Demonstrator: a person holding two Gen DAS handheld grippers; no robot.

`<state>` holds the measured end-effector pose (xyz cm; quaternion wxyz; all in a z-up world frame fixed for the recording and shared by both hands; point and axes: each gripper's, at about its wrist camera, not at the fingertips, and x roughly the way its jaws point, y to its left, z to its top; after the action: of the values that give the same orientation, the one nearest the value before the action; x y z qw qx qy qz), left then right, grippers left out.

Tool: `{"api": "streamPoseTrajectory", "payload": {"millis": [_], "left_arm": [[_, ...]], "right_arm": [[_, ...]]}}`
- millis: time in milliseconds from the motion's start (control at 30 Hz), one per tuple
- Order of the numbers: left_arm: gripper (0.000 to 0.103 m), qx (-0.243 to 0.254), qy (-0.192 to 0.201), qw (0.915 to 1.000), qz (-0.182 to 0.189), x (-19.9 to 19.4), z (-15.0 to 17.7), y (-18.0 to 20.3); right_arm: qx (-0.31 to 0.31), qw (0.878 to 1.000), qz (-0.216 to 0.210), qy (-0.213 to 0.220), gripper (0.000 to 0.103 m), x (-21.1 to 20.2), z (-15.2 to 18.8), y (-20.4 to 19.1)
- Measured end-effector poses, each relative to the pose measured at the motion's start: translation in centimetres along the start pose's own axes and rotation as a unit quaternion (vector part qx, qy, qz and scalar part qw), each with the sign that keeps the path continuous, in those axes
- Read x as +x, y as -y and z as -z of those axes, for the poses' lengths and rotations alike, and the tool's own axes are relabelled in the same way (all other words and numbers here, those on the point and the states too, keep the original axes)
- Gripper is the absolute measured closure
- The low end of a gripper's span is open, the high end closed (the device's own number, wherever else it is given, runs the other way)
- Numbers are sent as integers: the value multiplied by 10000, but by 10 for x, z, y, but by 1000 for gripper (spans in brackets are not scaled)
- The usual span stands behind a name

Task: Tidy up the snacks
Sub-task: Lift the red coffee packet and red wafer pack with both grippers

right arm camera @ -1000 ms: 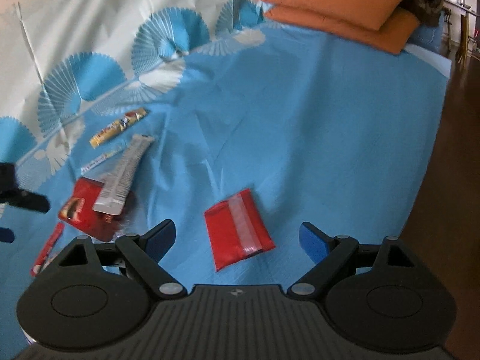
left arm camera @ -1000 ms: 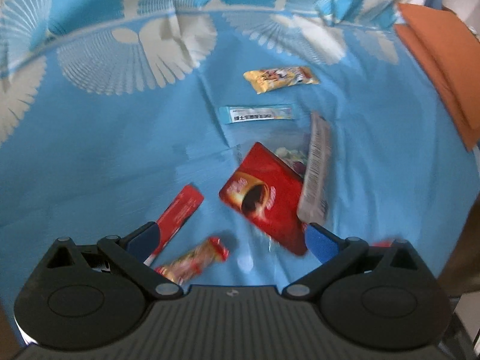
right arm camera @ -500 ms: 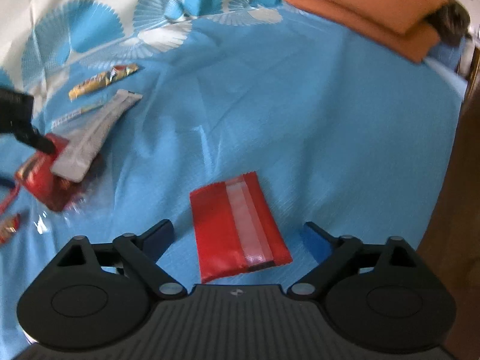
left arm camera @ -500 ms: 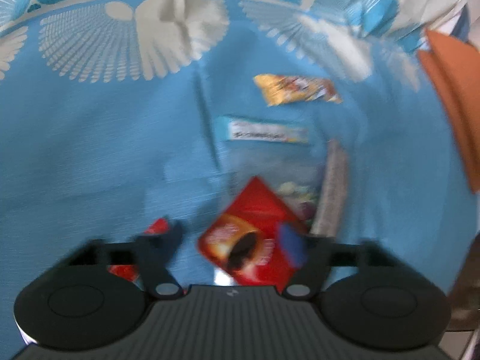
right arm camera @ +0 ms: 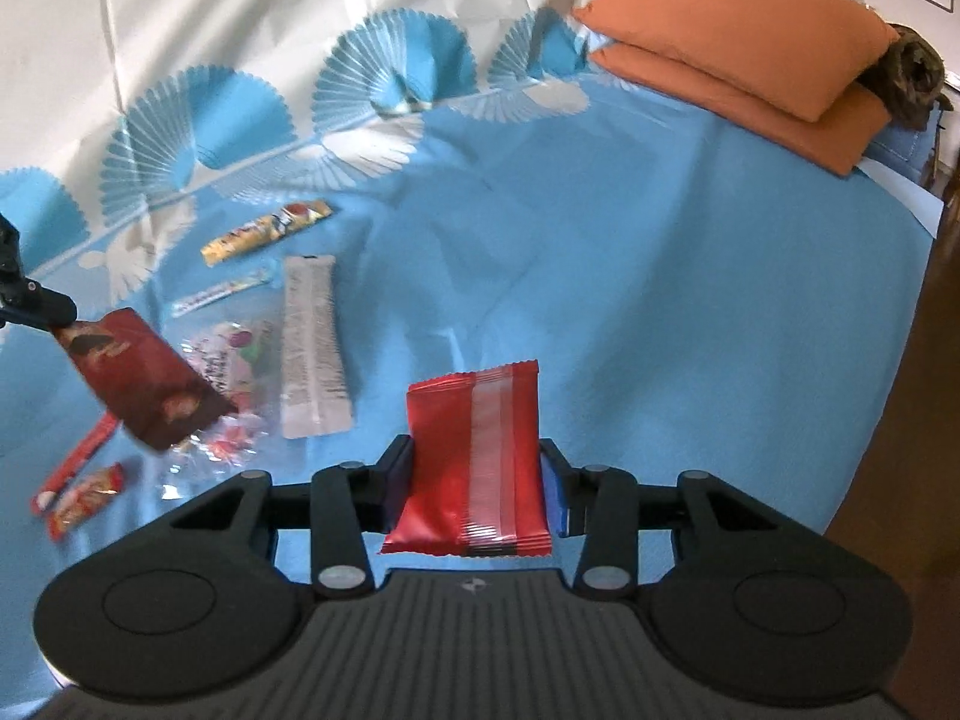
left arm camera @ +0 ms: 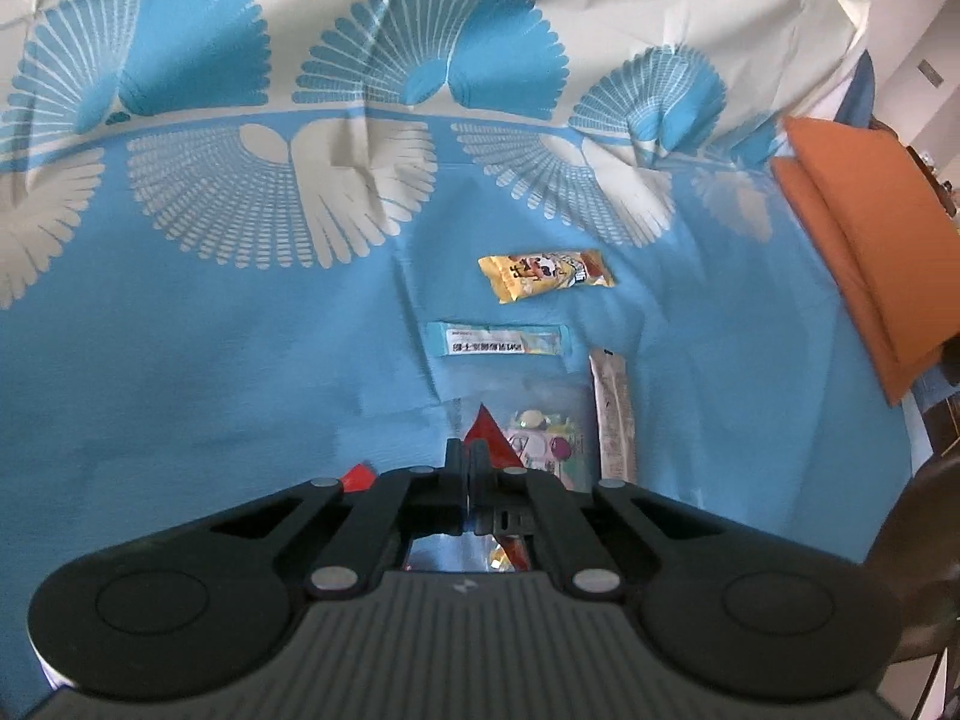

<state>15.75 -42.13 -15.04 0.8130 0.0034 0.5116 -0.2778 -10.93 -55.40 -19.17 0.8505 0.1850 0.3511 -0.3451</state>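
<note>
In the left wrist view my left gripper (left arm camera: 467,468) is shut on a corner of the dark red coffee packet (left arm camera: 489,443). The right wrist view shows that packet (right arm camera: 144,384) hanging from it, lifted and tilted above the blue bedsheet (right arm camera: 600,240). My right gripper (right arm camera: 474,474) is closing its jaws on a bright red packet with a clear strip (right arm camera: 444,420), and both pads touch its sides. On the sheet lie a yellow snack bar (left arm camera: 543,276), a light blue stick (left arm camera: 501,341), a silver sachet (left arm camera: 612,414) and a clear candy bag (left arm camera: 546,438).
A thin red stick (right arm camera: 78,462) and a small red-yellow snack (right arm camera: 87,498) lie at the left near the front. Two orange pillows (right arm camera: 750,42) are stacked at the far right. The bed ends at the right, with brown floor (right arm camera: 912,420) beyond.
My left gripper closed on the coffee packet and raised it off the sheet. The right gripper came down over the bright red packet and narrowed its jaws onto it.
</note>
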Motion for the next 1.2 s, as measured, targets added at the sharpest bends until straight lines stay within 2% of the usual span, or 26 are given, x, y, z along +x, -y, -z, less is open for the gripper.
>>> {"api": "streamPoseTrajectory", "payload": {"millis": [233,400,533,567,633,700,733,800,867,967,1033,1100,1133,1200], "left_arm": [[103,252,-128,9994,-181,-15,25,-11],[102,402,-799,9951,-422,-11,71,-31],[101,206,-1419,9880,-570,-3,111,-52],[97,93,-1526,9865,-593,-2,116,-55],[73,-100,-1638,9848,-566,0,121,-56],[12,-211,-1530,9856,-691,-3,118,-48],[3,-238,-1372,9867,-836,-5,115,-41],[0,-188,-1130,9876,-1072,-5,111,-29],[0,64,-1142,9858,-1233,4,105,-13],[0,947,-1169,9744,-1673,25,103,19],[0,1685,-1380,9594,-1791,41,109,38],[0,2045,-1598,9469,-1897,54,116,46],[0,2023,-1607,9466,-1927,58,118,45],[0,1715,-1629,9558,-1748,60,115,39]], "right_arm": [[17,9999,-83,-95,57,-12,5,-5],[2,9996,-130,-244,57,-13,12,-8],[6,9994,-164,-299,57,-11,16,-8],[14,9994,-162,-315,57,-10,17,-8],[52,9992,-166,-354,56,-7,18,-8],[74,9991,-156,-397,56,-5,19,-7],[85,9990,-154,-412,56,-5,19,-7],[111,9989,-153,-440,56,-3,19,-6],[142,9986,-158,-483,56,-1,20,-5],[188,9983,-159,-519,56,0,21,-3],[221,9982,-167,-536,56,1,22,-2],[243,9980,-170,-554,55,2,23,-1],[254,9979,-171,-577,55,3,24,-1],[267,9976,-178,-609,54,5,26,0]]}}
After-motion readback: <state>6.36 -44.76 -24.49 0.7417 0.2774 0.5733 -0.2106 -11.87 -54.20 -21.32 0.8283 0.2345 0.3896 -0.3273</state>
